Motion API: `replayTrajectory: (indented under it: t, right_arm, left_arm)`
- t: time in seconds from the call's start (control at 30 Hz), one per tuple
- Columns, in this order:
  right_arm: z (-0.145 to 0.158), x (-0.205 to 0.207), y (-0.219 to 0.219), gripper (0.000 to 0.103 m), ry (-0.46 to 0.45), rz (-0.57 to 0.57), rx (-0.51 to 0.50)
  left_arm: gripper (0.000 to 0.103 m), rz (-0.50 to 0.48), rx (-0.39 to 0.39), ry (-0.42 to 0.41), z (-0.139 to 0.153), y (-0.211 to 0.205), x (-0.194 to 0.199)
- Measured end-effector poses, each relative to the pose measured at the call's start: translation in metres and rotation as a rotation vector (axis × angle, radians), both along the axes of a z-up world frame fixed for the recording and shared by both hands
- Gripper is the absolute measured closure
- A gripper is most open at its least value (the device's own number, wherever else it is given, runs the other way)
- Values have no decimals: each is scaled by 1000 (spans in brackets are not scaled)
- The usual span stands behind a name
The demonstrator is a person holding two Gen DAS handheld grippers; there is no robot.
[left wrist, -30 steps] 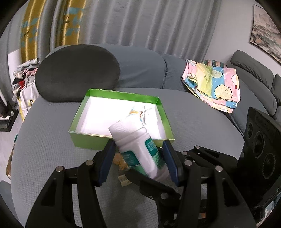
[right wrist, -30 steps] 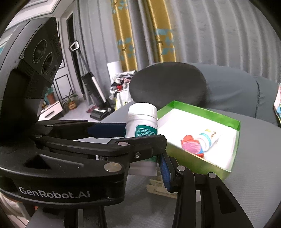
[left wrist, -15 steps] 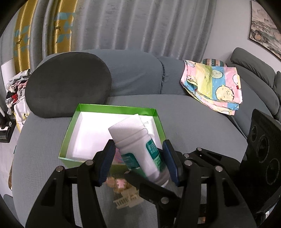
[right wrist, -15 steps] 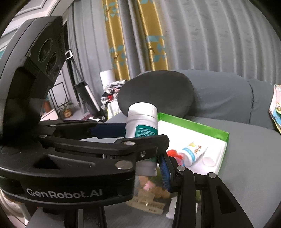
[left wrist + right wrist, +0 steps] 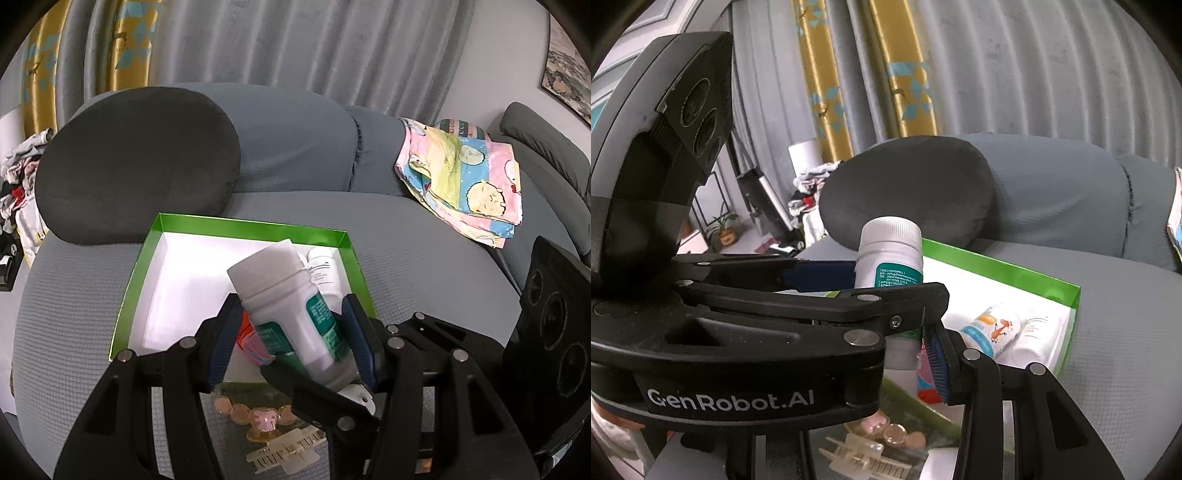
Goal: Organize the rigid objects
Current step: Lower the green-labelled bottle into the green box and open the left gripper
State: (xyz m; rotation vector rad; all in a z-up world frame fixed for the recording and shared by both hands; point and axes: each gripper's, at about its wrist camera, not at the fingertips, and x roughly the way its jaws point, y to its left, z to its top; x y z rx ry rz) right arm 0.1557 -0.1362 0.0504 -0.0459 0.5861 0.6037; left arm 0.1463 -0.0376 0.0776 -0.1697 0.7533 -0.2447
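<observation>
Bottle point(image 5: 291, 314), white, teal label — clamped in left tongs point(image 5: 291, 332) marked "GenRobot.AI"; right tongs point(image 5: 886, 362) — opening hidden, cannot tell.

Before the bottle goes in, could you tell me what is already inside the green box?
Inside the green box lie a small white tube with printed text, an orange-and-blue labelled tube and a red-pink item. The held white bottle and left gripper hide the near right corner.

Bottle point(image 5: 291, 314) over box point(image 5: 251, 226) on sofa point(image 5: 424, 236), cushion point(image 5: 136, 162) behind.
</observation>
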Motion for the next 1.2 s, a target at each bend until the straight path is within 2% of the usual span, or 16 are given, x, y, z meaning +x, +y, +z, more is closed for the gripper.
replayTrajectory:
  t: [1.2]
  right_arm:
    - [-39,48,16,60,105,0,-60]
  left_arm:
    - [49,20,-66,135,-47,22,57]
